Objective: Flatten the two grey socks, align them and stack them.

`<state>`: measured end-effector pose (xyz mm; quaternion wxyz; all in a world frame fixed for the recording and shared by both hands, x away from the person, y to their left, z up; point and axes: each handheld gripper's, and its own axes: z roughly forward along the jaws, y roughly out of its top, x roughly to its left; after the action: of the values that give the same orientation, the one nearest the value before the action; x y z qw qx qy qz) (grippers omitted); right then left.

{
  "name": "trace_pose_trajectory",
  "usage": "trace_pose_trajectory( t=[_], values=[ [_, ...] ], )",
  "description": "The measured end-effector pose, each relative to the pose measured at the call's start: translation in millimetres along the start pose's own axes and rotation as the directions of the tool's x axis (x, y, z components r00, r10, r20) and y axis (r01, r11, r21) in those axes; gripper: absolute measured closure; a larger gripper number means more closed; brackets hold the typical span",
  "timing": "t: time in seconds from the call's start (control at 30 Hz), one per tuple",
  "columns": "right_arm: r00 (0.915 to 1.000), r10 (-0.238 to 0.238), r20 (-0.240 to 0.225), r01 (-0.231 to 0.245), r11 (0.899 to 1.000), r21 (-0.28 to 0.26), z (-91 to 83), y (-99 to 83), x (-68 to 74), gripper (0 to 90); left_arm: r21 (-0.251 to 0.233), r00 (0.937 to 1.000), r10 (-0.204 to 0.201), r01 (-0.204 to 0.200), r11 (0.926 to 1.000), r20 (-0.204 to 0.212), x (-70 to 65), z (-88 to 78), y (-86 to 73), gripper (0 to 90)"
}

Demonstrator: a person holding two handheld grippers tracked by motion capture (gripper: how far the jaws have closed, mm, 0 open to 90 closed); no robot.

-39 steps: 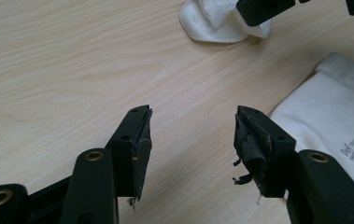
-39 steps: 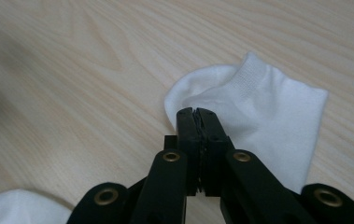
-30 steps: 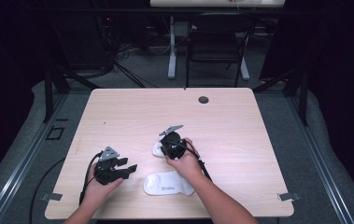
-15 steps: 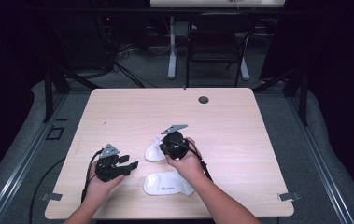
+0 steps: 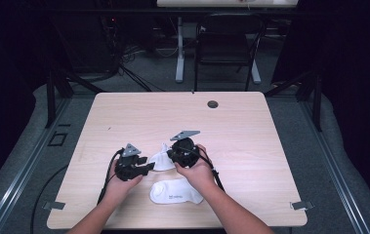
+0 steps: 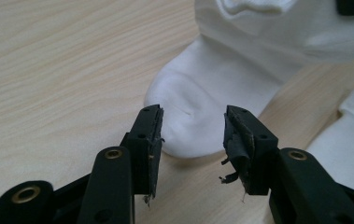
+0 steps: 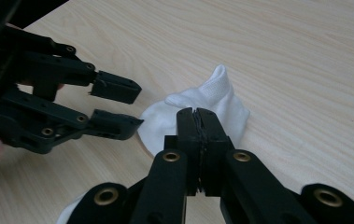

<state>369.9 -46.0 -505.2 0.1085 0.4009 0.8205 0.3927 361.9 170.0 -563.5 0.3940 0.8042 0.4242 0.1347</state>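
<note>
White sock (image 5: 162, 159), toe rounded, pinched by right hand-held gripper (image 7: 197, 116).

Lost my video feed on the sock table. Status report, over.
Right gripper shut on the upper sock, lifting one end. Left gripper open, jaws just closing in at its toe, not gripping. Second sock flat nearby. Nothing in the way.

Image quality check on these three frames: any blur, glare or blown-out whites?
High view: table evenly lit, room behind it nearly black, picture soft. Left gripper view: pads sharp, the sock bright with little texture, its far end softer. Right gripper view: right tongs sharp, left tongs and the hand's edge slightly blurred; no harsh glare on the wood.
</note>
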Motion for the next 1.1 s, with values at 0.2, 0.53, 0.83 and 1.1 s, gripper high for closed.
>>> trace_pose_trajectory(
  t=[0.2,0.53,0.83,1.1],
  values=[
    [1.0,0.005,-0.009,-0.005,1.0,-0.003,-1.6,-1.9,-1.2,89.6,0.014,0.9998,-0.005,0.005,0.9999,-0.018,6.5,8.1,-0.1,59.2],
    [0.9998,0.016,-0.011,-0.016,1.0,-0.005,-3.0,-6.7,-4.5,89.6,0.032,0.9995,0.005,-0.004,0.9995,-0.033,9.4,17.2,-2.4,63.7],
    [0.9998,0.017,-0.01,-0.017,1.0,-0.012,-5.9,-8.8,-7.7,89.6,0.038,0.9991,0.021,-0.019,0.9991,-0.038,9.1,19.3,-5.2,70.6],
    [0.9998,0.017,-0.007,-0.017,1.0,-0.014,-8.1,-11.3,-9.6,89.6,0.047,0.999,0.037,-0.036,0.9983,-0.024,7.4,18.5,-5.8,81.0]
  ],
)
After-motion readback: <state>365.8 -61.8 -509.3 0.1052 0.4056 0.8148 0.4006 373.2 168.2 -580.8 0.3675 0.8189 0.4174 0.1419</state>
